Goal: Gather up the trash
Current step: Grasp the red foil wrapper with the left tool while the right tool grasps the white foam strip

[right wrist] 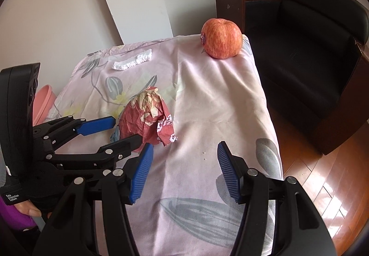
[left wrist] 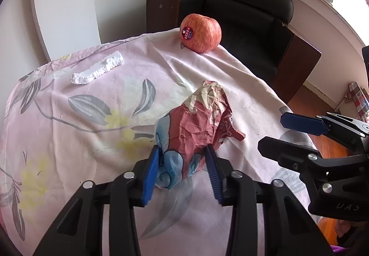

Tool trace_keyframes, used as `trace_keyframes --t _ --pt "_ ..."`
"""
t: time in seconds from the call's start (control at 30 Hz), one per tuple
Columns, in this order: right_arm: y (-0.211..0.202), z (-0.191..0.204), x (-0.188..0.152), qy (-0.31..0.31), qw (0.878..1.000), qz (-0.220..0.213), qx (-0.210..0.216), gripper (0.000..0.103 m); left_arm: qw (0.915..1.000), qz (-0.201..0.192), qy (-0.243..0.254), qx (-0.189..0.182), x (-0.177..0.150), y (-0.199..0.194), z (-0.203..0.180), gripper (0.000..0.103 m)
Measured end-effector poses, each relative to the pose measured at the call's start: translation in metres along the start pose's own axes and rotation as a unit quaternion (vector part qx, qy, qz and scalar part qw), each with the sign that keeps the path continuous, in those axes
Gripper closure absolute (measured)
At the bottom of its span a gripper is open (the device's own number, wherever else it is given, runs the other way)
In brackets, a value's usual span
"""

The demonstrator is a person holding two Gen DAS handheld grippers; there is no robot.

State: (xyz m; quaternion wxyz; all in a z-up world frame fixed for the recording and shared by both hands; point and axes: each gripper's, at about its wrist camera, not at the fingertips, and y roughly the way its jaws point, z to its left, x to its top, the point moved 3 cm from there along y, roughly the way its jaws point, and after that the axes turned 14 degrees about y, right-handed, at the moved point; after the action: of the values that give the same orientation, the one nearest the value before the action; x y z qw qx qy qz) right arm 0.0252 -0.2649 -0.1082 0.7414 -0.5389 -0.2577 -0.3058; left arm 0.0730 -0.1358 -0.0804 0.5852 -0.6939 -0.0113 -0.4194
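Left gripper (left wrist: 182, 159): my fingers straddle the crumpled red paper wrapper (left wrist: 203, 122), touching it.
Right gripper (right wrist: 184, 168): fingers apart, holding nothing.

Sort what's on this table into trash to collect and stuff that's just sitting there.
Trash to collect:
- crumpled red paper, between the left gripper's fingers
- white foam scrap, far side of the floral cloth

Just lying about:
- apple with its sticker, at the far corner
- pink bowl, off the table's edge
- black armchair

The right gripper is open over bare cloth.
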Motion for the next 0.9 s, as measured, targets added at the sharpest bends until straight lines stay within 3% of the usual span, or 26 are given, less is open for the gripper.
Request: trace_keyframes --t 0.07,0.17,0.3,0.43,0.7,0.9 --pt "0.0 0.001 0.0 0.0 1.0 0.001 0.001 0.045 1.0 -0.005 -0.004 -0.001 -0.002 -0.004 0.002 0.081" --pt "0.001 0.004 0.001 -0.002 1.0 0.001 0.006 0.045 0.9998 -0.018 -0.011 0.002 -0.005 -0.014 0.007 0.087" --pt "0.005 0.017 0.007 -0.008 1.0 0.001 0.023 0.045 0.9987 -0.035 -0.03 0.024 -0.009 -0.032 0.023 0.089" --pt "0.014 0.04 0.02 -0.021 0.999 -0.002 0.046 0.044 0.9958 -0.042 -0.044 0.069 -0.02 -0.05 0.045 0.089" --pt "0.058 0.112 0.051 -0.033 0.993 0.009 0.11 0.044 0.9847 -0.04 -0.109 0.13 -0.055 -0.081 0.099 0.089" --pt "0.095 0.171 0.072 -0.051 0.991 -0.013 0.123 0.044 0.9754 -0.033 -0.156 0.152 -0.082 -0.091 0.132 0.089"
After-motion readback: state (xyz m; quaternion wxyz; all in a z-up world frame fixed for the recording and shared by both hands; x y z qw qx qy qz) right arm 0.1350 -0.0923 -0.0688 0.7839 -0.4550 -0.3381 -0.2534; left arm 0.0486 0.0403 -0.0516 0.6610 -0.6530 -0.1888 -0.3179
